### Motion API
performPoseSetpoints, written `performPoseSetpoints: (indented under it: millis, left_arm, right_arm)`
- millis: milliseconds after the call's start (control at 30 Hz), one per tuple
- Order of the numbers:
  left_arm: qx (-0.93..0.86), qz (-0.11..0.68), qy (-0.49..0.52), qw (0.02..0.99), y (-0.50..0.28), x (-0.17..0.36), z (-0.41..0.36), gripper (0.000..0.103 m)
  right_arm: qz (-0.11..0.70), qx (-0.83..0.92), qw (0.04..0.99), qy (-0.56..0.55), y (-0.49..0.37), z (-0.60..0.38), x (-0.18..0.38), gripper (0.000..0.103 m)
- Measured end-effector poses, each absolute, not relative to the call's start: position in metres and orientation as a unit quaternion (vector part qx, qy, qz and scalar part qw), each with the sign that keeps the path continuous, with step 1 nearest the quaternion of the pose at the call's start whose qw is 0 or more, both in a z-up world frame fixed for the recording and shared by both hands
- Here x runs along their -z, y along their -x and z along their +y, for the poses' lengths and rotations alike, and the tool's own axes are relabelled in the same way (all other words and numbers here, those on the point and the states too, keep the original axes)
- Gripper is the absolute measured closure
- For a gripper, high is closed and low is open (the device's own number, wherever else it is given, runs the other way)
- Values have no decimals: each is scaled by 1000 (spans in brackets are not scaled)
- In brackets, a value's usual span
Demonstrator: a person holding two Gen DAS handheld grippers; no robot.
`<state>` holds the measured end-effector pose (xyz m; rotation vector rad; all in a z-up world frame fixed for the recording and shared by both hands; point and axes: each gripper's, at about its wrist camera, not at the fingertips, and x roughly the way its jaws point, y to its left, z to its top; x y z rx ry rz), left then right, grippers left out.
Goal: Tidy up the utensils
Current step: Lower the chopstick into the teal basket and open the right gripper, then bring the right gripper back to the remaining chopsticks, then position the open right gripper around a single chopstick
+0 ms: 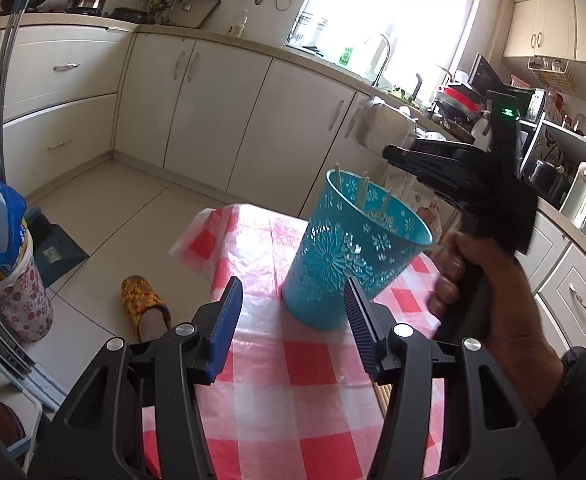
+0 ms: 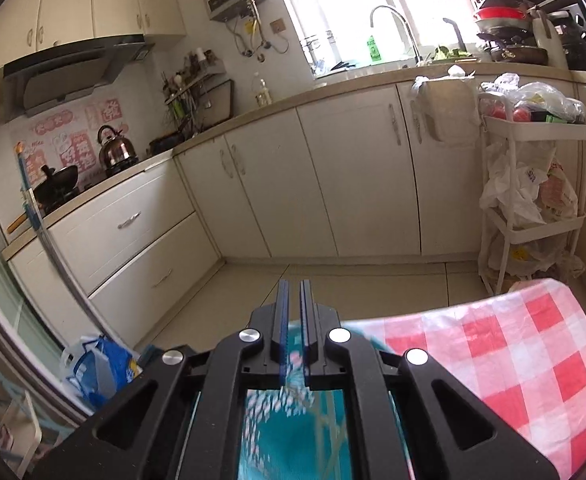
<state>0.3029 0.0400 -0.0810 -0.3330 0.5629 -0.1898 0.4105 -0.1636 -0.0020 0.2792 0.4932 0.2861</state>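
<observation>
A teal perforated cup [image 1: 353, 256] stands on the red-and-white checked tablecloth [image 1: 293, 360] and holds three chopsticks [image 1: 363, 192] upright. My left gripper [image 1: 293, 320] is open and empty, its blue pads [image 1: 225, 328] just short of the cup's base. My right gripper [image 1: 389, 154] hovers above and right of the cup's rim, held by a hand. In the right wrist view its jaws are nearly together with nothing between them [image 2: 293, 292], and the blurred teal cup [image 2: 293, 420] lies below. More chopsticks [image 1: 385, 394] lie on the cloth behind the left gripper's right finger.
The table edge [image 1: 209, 240] drops to a tiled floor with a slippered foot [image 1: 145, 304] and a lined bin [image 1: 9, 264]. Cream cabinets [image 1: 213, 100] run along the back. A white trolley [image 2: 533, 200] with bags stands right of the table.
</observation>
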Motion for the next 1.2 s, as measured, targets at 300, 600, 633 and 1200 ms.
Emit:
performPoseSetpoints:
  millis: [300, 600, 633, 1200]
  left_arm:
    - [107, 312, 138, 934, -275, 90, 24, 41]
    - [127, 361, 112, 917, -251, 110, -15, 38]
    - [129, 362, 109, 917, -249, 110, -17, 37]
    - [145, 416, 58, 896, -288, 142, -73, 34]
  right_arm:
    - [337, -124, 928, -100, -276, -217, 65, 92]
    - [438, -109, 889, -79, -258, -215, 137, 92]
    - [444, -108, 886, -75, -263, -212, 139, 92]
    - [456, -99, 879, -96, -251, -237, 150, 100]
